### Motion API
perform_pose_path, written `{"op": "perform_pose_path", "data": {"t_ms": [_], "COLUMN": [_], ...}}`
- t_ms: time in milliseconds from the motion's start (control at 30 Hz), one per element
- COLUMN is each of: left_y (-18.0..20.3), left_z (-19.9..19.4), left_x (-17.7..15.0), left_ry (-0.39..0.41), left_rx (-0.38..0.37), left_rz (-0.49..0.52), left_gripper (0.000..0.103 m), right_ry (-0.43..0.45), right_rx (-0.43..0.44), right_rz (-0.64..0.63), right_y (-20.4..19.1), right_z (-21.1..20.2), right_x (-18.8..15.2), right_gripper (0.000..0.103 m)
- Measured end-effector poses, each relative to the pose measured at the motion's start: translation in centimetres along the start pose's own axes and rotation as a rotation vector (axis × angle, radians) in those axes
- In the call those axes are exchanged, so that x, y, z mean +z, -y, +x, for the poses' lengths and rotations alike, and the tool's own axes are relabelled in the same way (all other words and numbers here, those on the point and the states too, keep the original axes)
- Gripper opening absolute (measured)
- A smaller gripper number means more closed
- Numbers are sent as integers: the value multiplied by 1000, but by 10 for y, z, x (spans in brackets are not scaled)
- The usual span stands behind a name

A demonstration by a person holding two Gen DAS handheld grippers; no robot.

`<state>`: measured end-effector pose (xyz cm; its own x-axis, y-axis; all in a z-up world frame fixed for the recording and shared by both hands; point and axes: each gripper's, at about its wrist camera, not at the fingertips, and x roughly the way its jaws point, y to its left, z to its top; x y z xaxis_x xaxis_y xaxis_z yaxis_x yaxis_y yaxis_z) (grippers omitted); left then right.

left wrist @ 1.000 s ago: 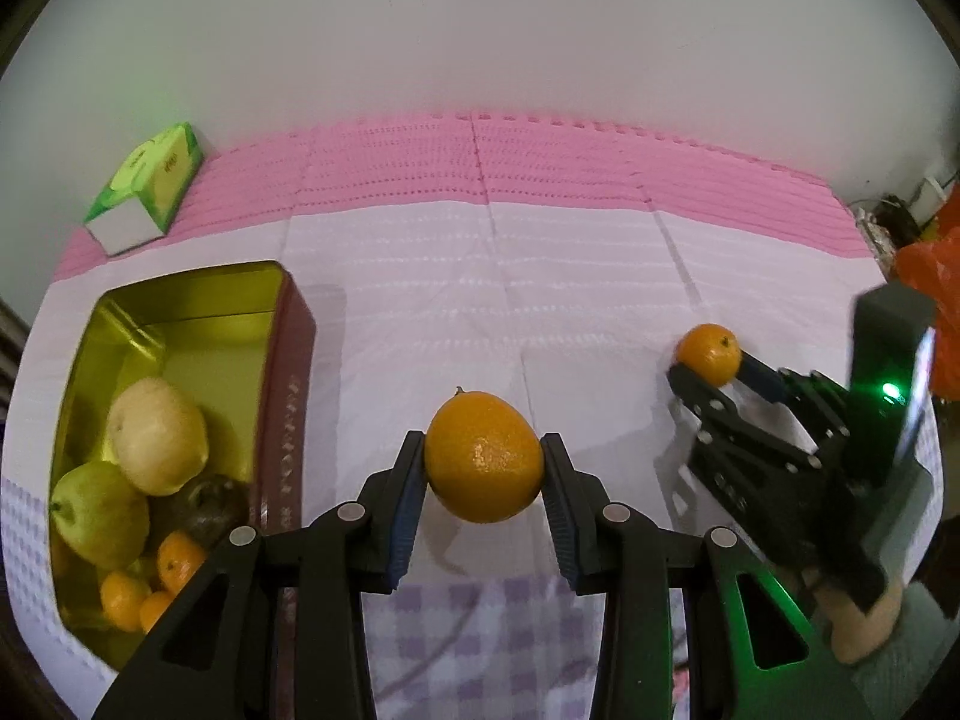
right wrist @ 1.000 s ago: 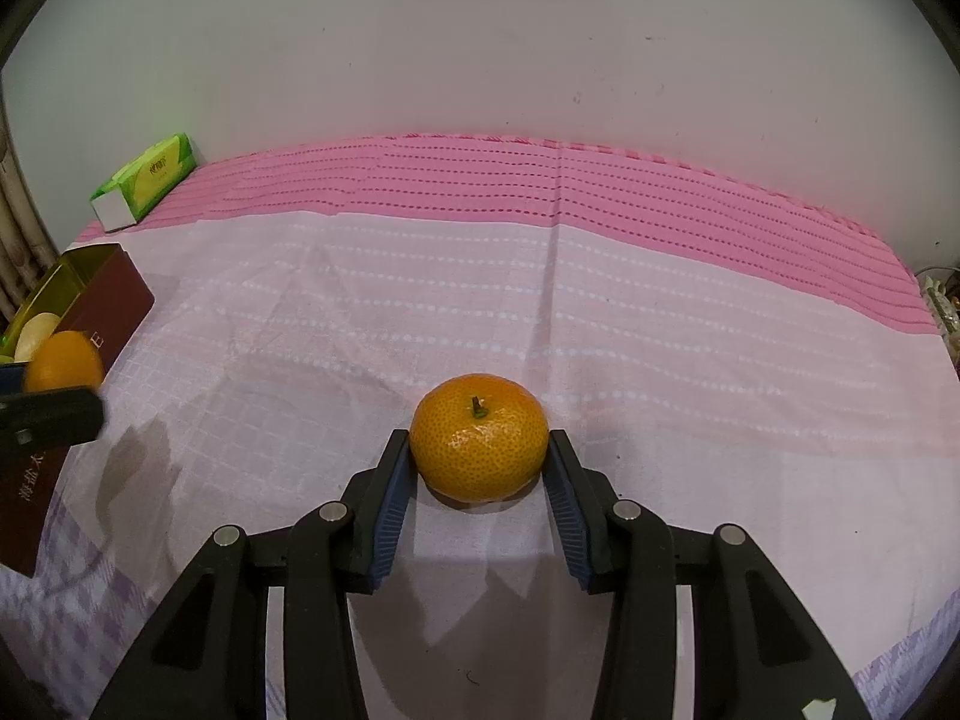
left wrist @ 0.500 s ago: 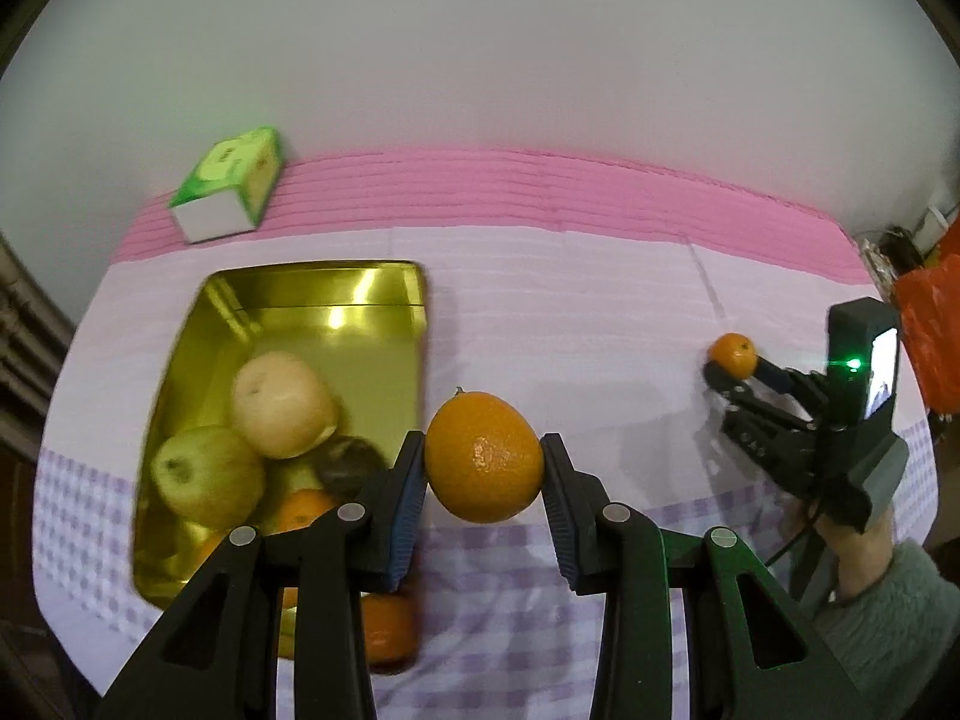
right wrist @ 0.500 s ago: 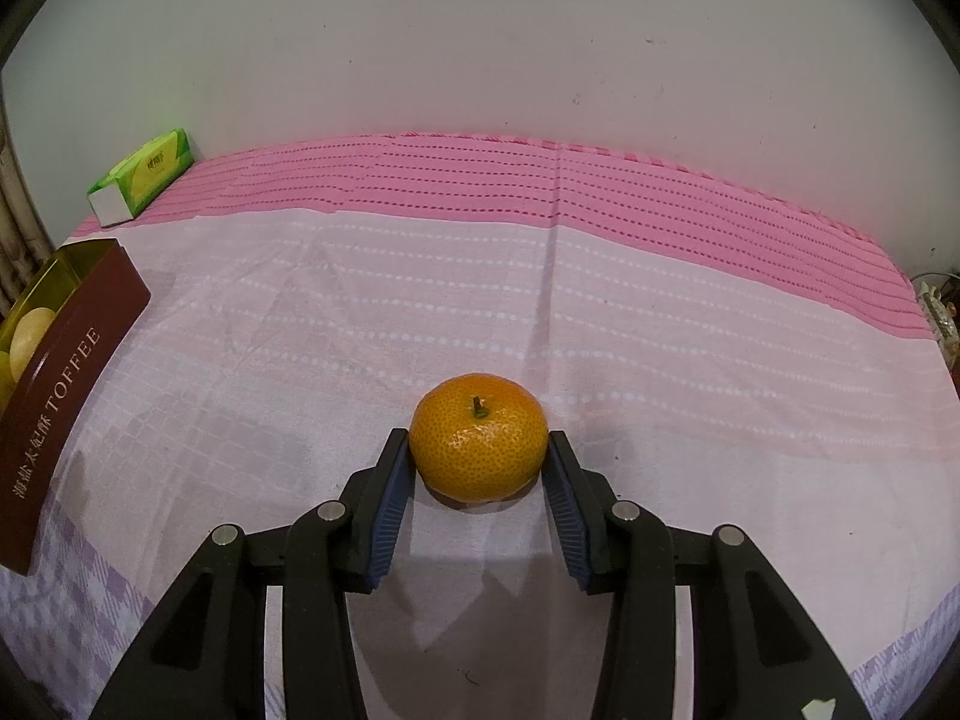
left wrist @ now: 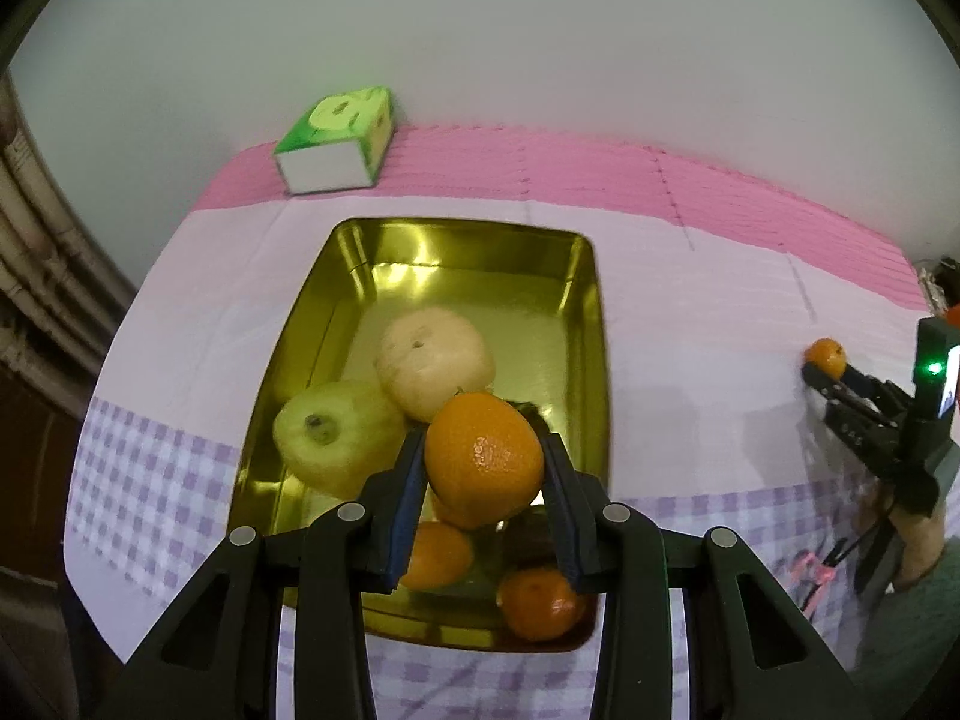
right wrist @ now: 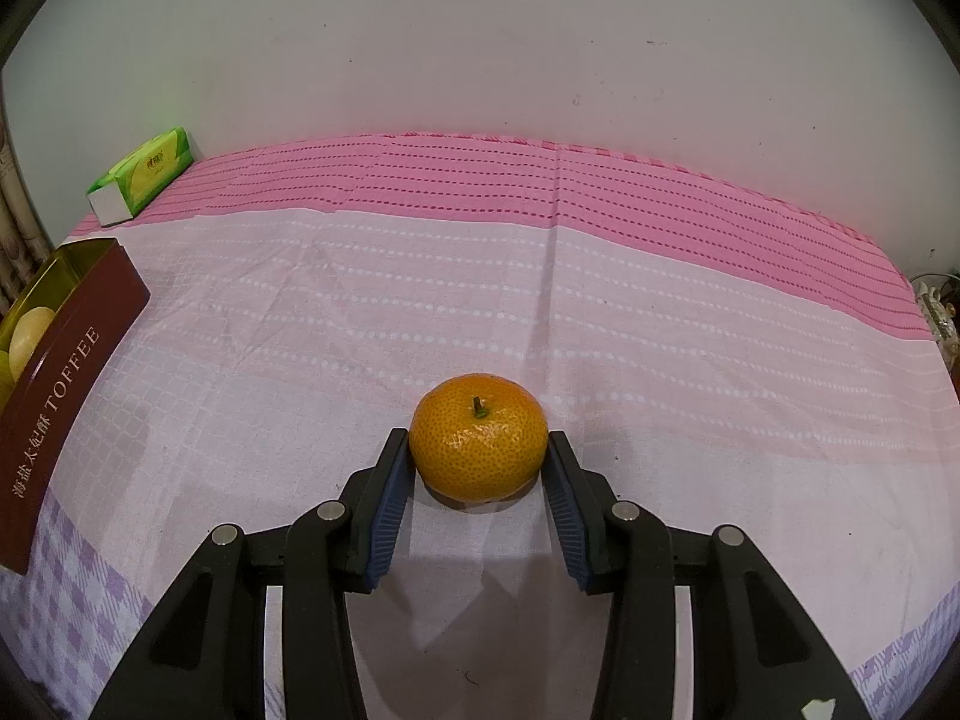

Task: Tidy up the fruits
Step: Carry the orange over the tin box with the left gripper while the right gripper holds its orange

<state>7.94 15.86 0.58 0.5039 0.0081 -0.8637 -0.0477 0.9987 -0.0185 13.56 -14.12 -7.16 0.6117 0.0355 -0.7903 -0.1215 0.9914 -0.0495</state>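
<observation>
My left gripper [left wrist: 483, 468] is shut on an orange [left wrist: 483, 458] and holds it in the air above the near half of a gold-lined tin [left wrist: 462, 240]. Inside the tin lie a pale yellow pear [left wrist: 433, 368], a green pear [left wrist: 333, 432], small oranges [left wrist: 540, 603] and a dark fruit mostly hidden behind the held orange. My right gripper [right wrist: 479, 461] is shut on a stemmed mandarin [right wrist: 478, 451] that rests on the tablecloth. In the left wrist view that right gripper [left wrist: 823, 367] shows far right with its mandarin [left wrist: 827, 356].
A green tissue pack [left wrist: 336, 141] lies at the back left by the wall. The tin's dark red side [right wrist: 66, 384] reads TOFFEE in the right wrist view. A pink and white cloth [right wrist: 540, 312] covers the table. A hand [left wrist: 912, 546] grips the right tool.
My left gripper carried its orange leftward, from over the bare cloth to above the tin. The right gripper and its mandarin stayed where they were.
</observation>
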Motion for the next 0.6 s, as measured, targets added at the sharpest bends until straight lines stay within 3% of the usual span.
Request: {"op": "perform_pose_path", "data": {"t_ms": [600], "left_y": [-21], "left_z": [28], "left_x": [-11], "left_ry": [-57], "left_rx": [16], "left_rz": [-27], "left_gripper": [38], "right_ry": [1], "right_rx": [0], "right_rz": [0], "right_y": [0], "right_z": [0], "right_x": [0], "right_gripper": [41]}}
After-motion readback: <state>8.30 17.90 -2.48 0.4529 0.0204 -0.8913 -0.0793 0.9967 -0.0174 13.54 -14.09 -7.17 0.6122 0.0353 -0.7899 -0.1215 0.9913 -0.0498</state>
